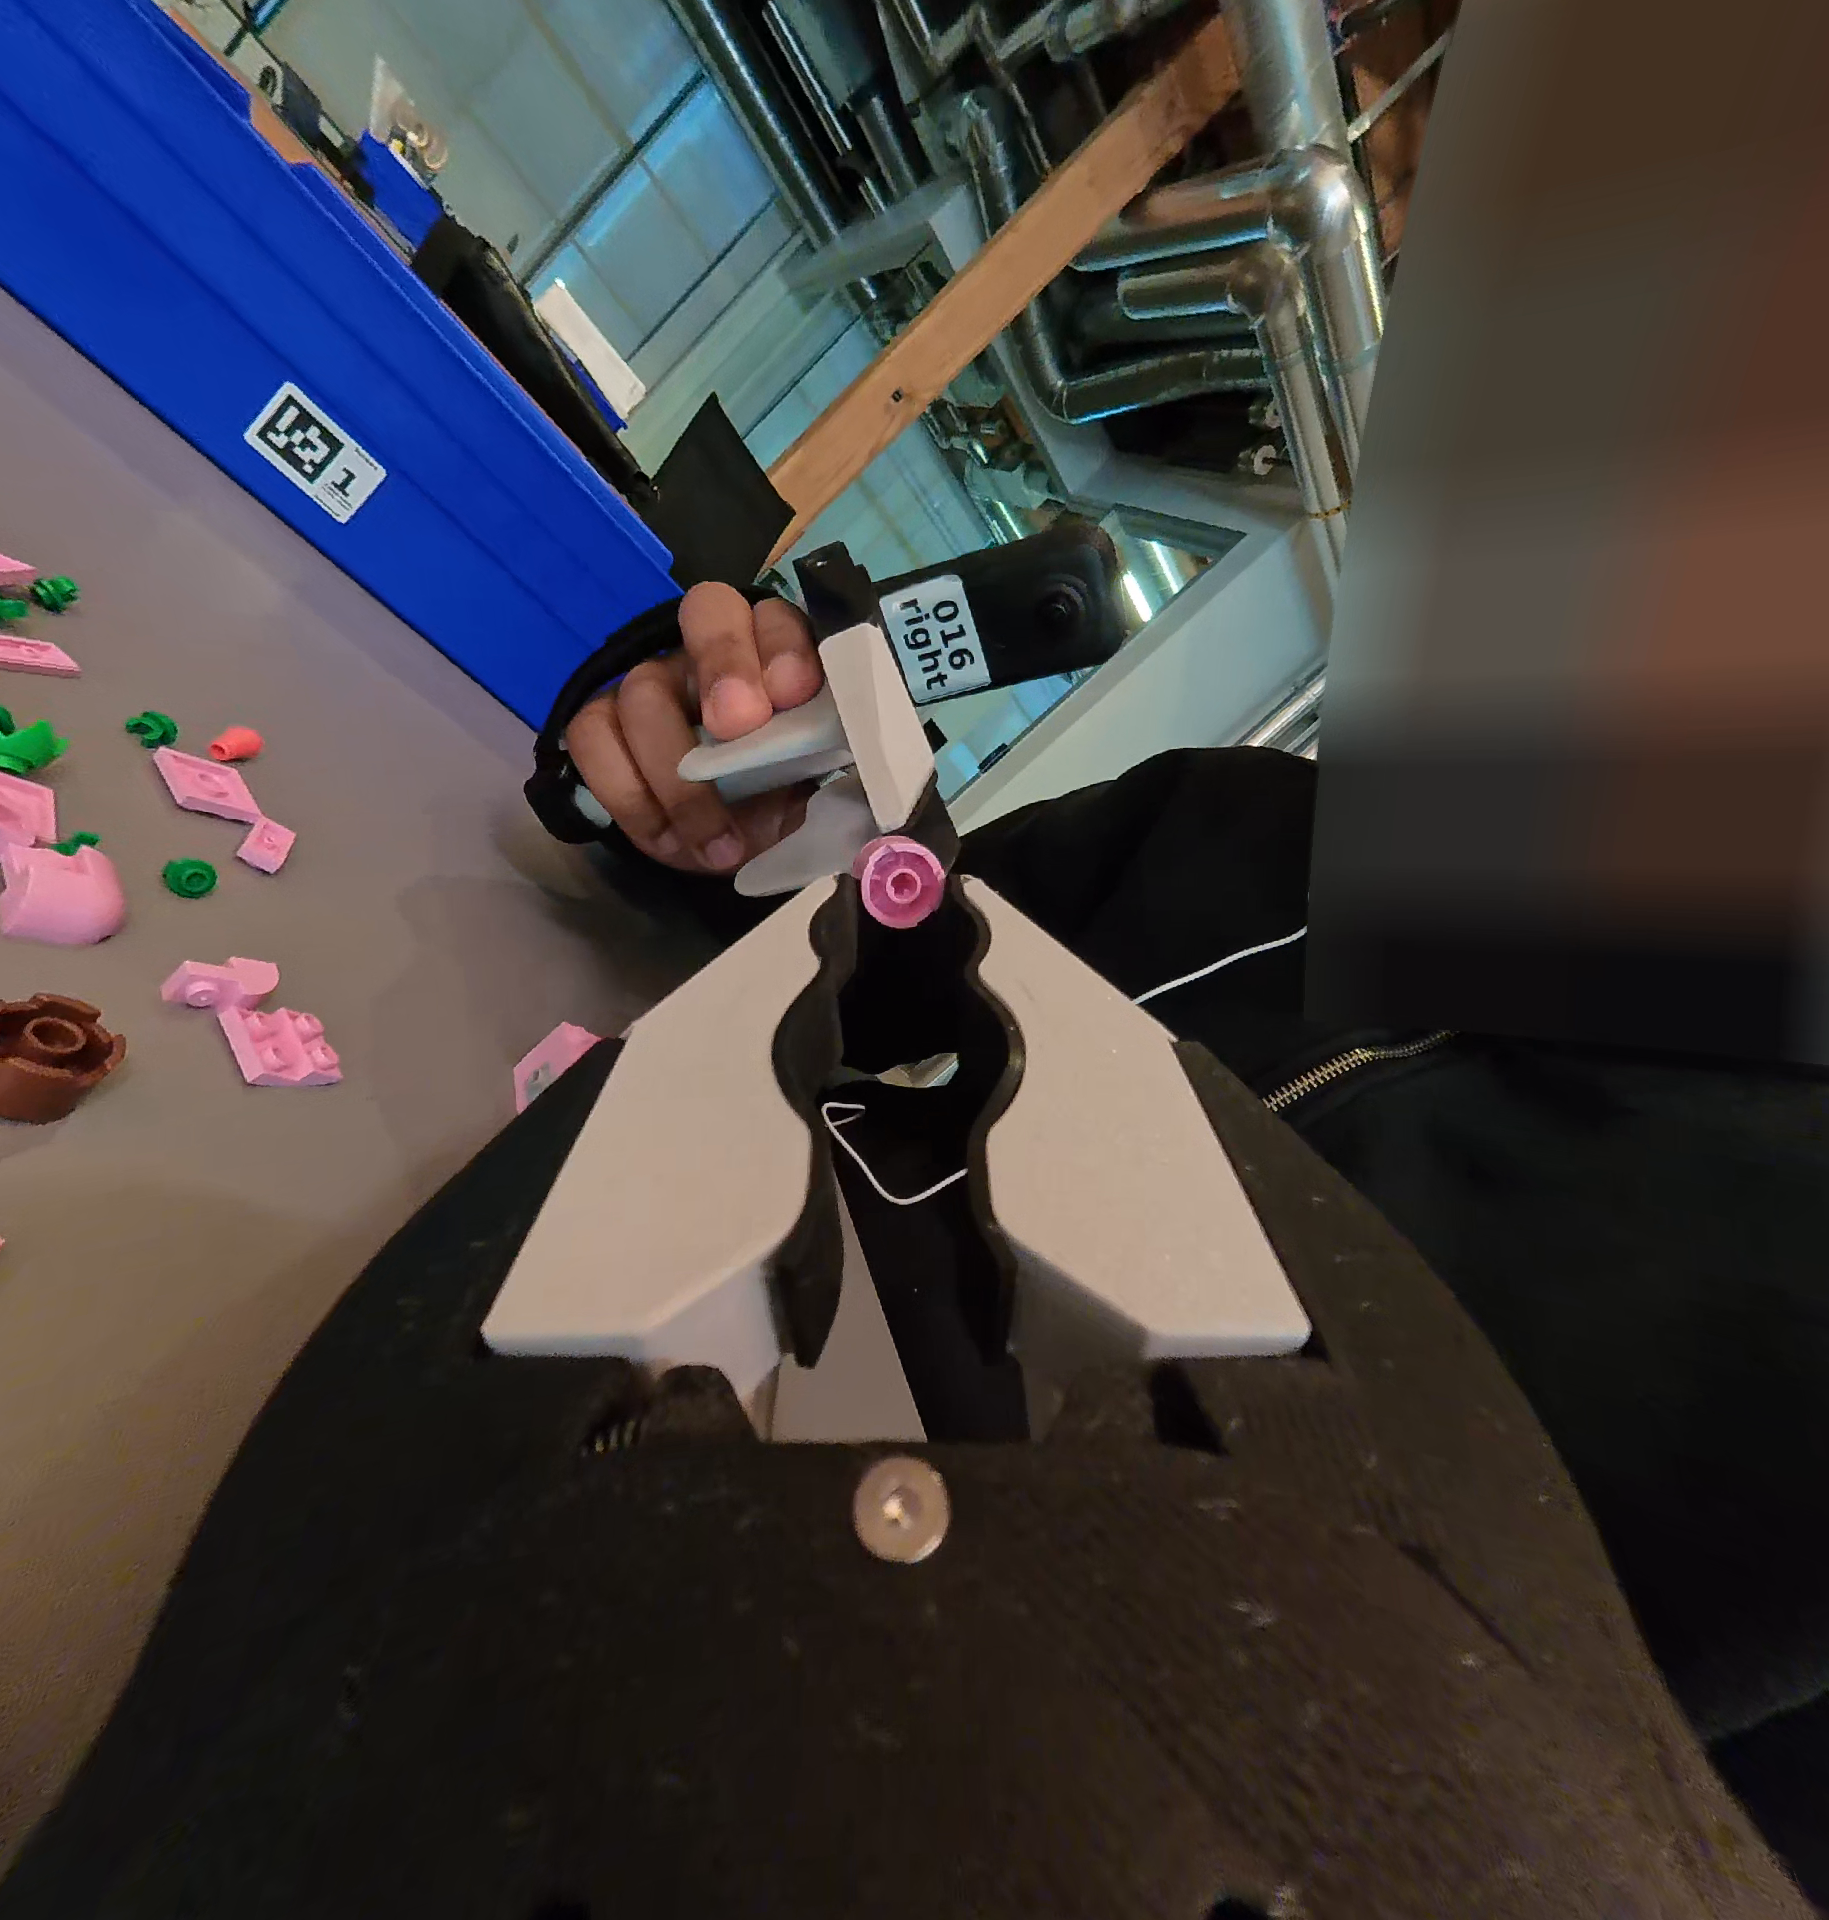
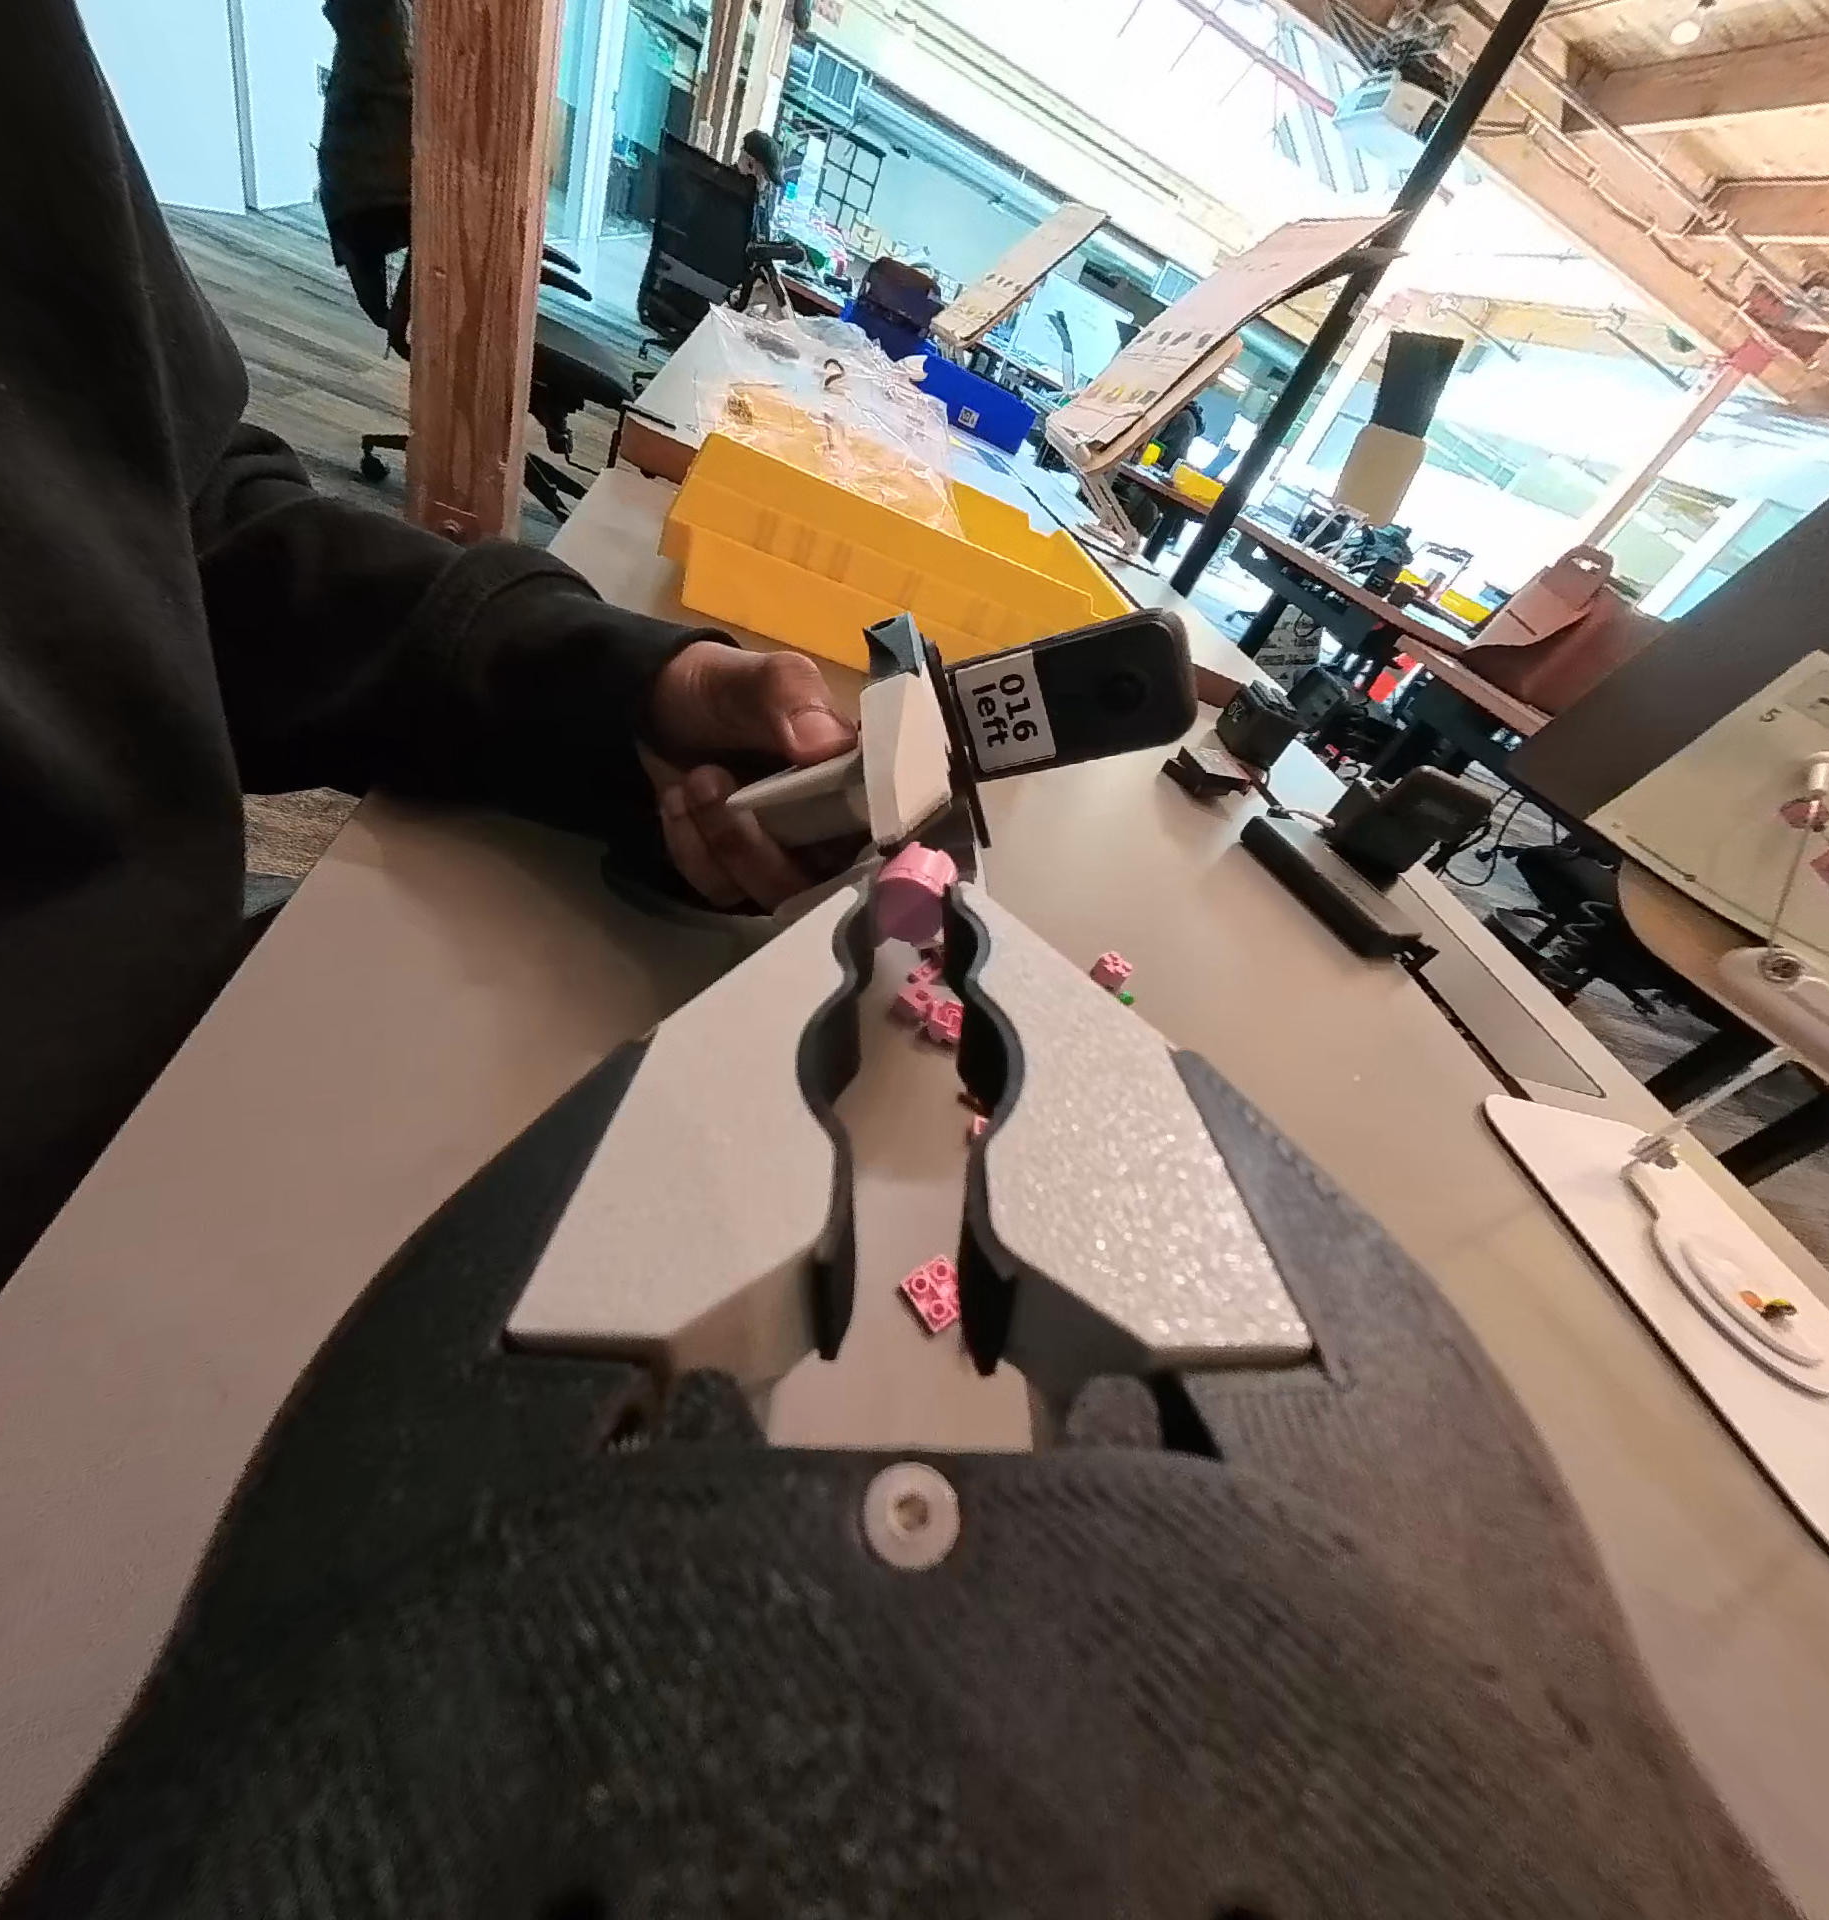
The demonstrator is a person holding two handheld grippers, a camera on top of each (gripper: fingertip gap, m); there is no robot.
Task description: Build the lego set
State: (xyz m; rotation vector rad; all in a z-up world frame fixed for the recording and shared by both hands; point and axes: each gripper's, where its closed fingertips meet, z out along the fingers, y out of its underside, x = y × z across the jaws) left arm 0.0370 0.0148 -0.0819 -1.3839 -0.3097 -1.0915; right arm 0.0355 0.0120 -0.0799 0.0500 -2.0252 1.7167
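Pink piece: a small round pink lego piece (image 1: pixel 897 883) is held in the air between the two gripper tips, above the table's near edge and in front of the person's dark jacket.
Left gripper: the left gripper (image 1: pixel 894 878) has its fingers drawn near each other, and their tips press on the pink piece from both sides. In the right wrist view its body shows tilted down toward the piece, with a hand (image 2: pixel 754 769) wrapped around the handle.
Right gripper: the right gripper (image 2: pixel 915 894) also has its fingers nearly together, with the pink piece (image 2: pixel 912 891) wedged at the tips. The tips of the two grippers meet at the piece, almost touching.
Right hand: the hand (image 1: pixel 681 738) grips the handle from the side, fingers curled, a black strap around the wrist.
Table: the grey table (image 1: pixel 297 644) lies below and to the side of the grippers; its near edge runs close to the person's body.
Loose parts: pink plates (image 1: pixel 276 1039), green bits (image 1: pixel 189 878) and a brown round piece (image 1: pixel 37 1055) lie scattered on the table, well apart from the grippers. More pink pieces (image 2: pixel 931 1291) show under the right gripper.
Blue bin: a blue bin (image 1: pixel 266 343) stands along the far side of the table.
Yellow trays: stacked yellow trays (image 2: pixel 868 561) sit at the other end, beyond the left hand.
Open room: the space around the held piece is free; bare tabletop lies between the grippers and the loose parts.
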